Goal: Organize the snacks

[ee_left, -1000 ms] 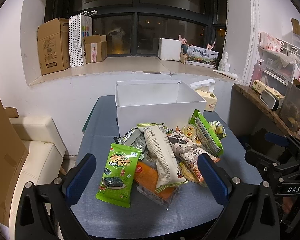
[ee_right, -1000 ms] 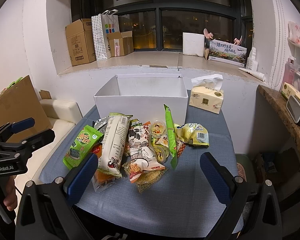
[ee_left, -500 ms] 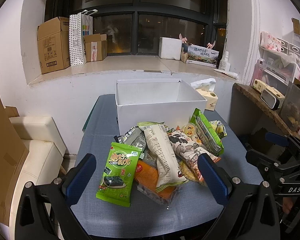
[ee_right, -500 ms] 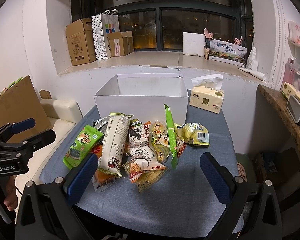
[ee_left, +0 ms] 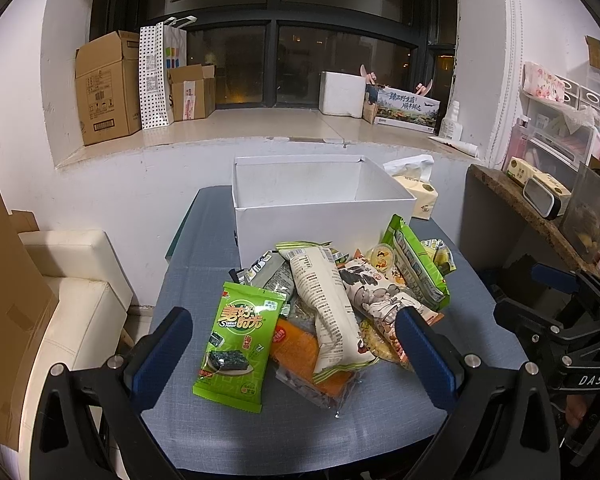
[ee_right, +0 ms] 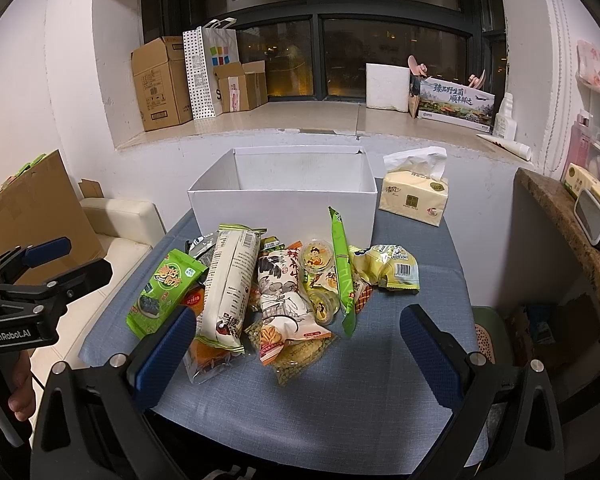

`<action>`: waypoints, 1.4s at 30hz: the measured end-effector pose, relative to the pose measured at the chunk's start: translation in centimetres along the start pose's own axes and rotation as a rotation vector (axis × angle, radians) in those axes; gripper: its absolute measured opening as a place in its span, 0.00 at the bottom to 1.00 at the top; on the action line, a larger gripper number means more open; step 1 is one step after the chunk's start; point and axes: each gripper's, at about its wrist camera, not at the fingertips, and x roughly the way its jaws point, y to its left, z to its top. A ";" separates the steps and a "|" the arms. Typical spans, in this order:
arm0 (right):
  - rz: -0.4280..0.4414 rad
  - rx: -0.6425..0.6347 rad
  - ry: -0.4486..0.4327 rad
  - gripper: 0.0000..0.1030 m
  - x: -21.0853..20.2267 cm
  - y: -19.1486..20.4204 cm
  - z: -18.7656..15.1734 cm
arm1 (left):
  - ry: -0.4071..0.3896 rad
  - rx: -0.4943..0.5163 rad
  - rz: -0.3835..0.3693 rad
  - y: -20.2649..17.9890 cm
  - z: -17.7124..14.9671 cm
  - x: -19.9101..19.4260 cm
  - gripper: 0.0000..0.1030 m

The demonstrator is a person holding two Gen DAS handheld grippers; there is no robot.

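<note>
Where snacks (ee_left: 332,312) pile, glossy, overlapping packets

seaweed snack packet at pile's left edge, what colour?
Bright green seaweed packet, with orange-yellow lettering; clearest in the left wrist view.

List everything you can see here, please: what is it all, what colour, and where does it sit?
white box: one, open, table's far end
seaweed pack: one, green, pile's left edge
long wrapper: one, cream, lying on the pile
jelly cup: one, yellow, pile's middle
yellow bag: one, pile's right edge
tissue pack: one, pale yellow, right of box
table: one, blue-grey cloth
cardboard boxes: two, brown, windowsill
left gripper: open, empty
right gripper: open, empty
</note>
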 end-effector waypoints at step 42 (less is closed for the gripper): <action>0.004 0.062 0.180 0.96 13.8 -3.5 2.5 | 0.013 -0.007 0.012 0.6 -0.5 0.6 1.00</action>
